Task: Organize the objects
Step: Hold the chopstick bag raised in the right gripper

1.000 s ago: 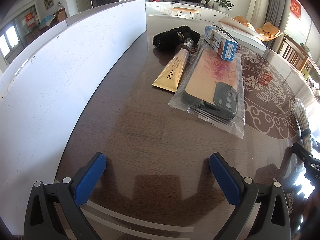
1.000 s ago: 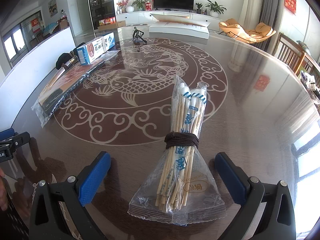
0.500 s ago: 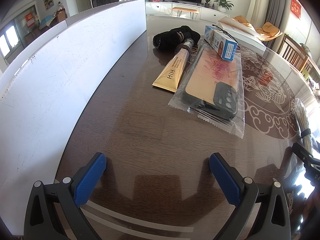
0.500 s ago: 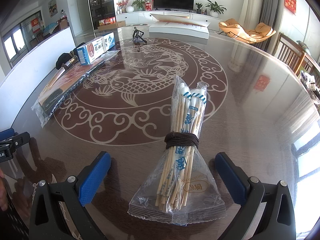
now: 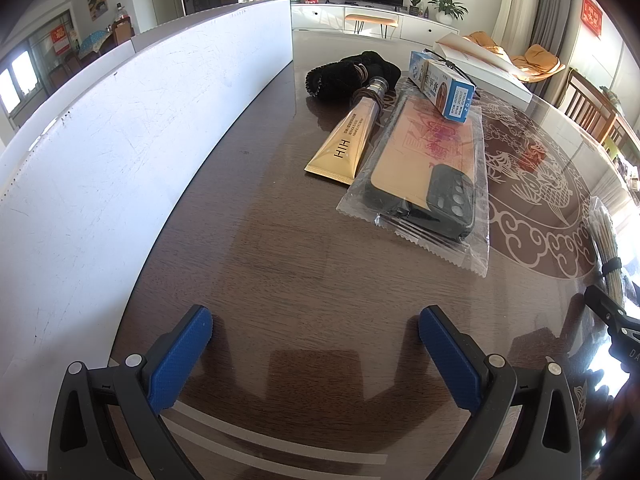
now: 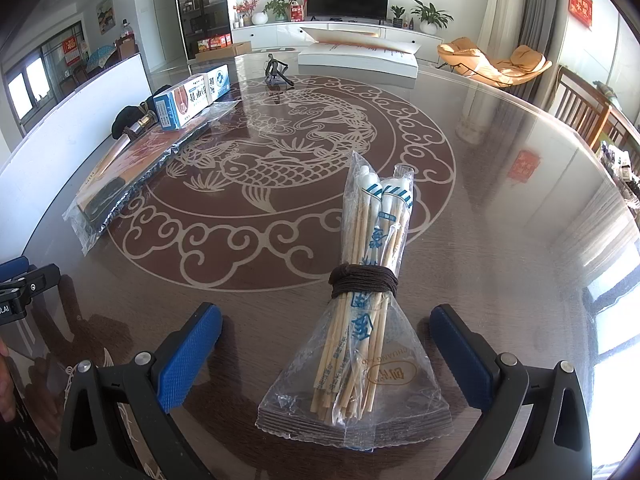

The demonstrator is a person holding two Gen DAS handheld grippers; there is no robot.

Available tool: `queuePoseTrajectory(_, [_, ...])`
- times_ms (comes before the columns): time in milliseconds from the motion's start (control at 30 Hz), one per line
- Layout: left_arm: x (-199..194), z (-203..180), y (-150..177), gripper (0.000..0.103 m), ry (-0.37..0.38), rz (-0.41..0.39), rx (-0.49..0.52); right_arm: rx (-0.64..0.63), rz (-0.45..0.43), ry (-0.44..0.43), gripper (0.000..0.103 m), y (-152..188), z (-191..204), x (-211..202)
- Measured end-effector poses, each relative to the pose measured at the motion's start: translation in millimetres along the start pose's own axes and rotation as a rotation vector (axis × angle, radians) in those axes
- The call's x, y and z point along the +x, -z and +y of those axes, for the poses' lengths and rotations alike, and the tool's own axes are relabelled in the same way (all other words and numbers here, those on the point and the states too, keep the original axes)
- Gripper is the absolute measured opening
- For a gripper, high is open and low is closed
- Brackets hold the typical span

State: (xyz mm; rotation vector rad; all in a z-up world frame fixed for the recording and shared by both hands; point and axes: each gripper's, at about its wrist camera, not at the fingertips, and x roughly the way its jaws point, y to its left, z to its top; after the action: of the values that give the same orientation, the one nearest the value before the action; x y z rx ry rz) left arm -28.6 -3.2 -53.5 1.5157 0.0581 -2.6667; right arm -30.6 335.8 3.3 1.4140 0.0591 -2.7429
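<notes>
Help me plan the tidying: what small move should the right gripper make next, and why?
Probably close the right gripper on the bagged bundle of wooden chopsticks tied with dark cord. Its blue-padded jaws stand open on either side of the bundle's lower end, which lies on the glossy brown patterned table, apart from the other items. The left gripper is open over bare table.

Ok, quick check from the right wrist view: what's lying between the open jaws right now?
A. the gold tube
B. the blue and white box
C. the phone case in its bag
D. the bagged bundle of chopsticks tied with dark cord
D: the bundle of chopsticks in its clear bag lies on the table between the right gripper and its wide-open jaws, untouched.
</notes>
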Motion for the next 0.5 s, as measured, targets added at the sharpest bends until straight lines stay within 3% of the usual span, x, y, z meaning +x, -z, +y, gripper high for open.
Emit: queuePoseTrajectory(500, [0.2, -0.5, 1.0, 0.103, -0.001, 0.004, 0.000, 0.000, 0.000, 0.000, 0.103, -0.2, 0.1, 0.1])
